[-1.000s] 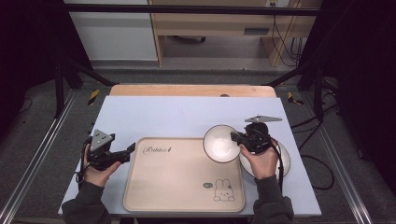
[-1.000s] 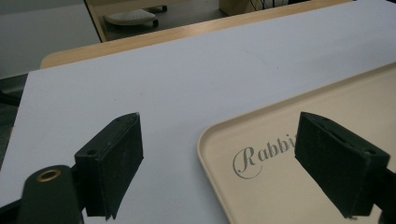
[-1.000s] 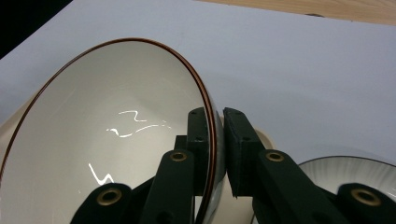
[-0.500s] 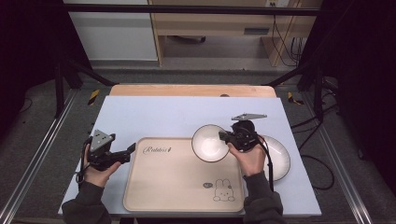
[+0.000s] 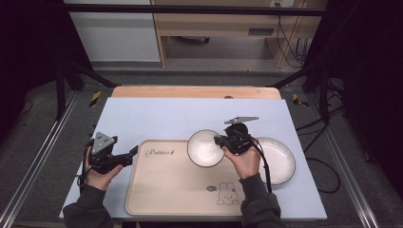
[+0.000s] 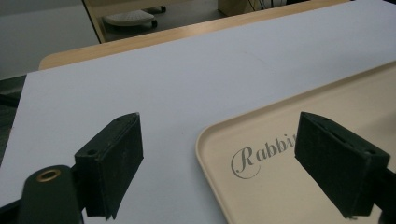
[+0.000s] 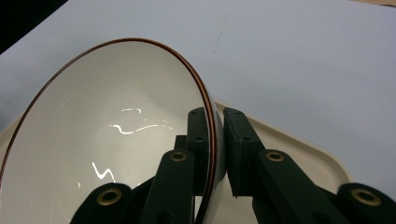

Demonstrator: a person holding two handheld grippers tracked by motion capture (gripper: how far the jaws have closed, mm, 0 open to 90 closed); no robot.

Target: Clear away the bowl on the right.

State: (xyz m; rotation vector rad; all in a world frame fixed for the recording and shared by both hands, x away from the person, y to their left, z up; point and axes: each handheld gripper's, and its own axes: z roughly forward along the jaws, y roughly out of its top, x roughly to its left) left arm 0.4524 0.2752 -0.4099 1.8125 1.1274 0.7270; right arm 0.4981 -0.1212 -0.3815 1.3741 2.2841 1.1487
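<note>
Right gripper pinching bowl rim, holding it over tray corner. Left gripper spread wide, hovering beside tray on white table.

Wide bare stretch of pale blue table behind the beige plastic tray, open to passage from side to side. Most of the tray floor free too. Blocked at its far right corner by the white, brown-rimmed bowl clamped in the right hand-held gripper; beyond, a white plate near the table's right edge.
</note>
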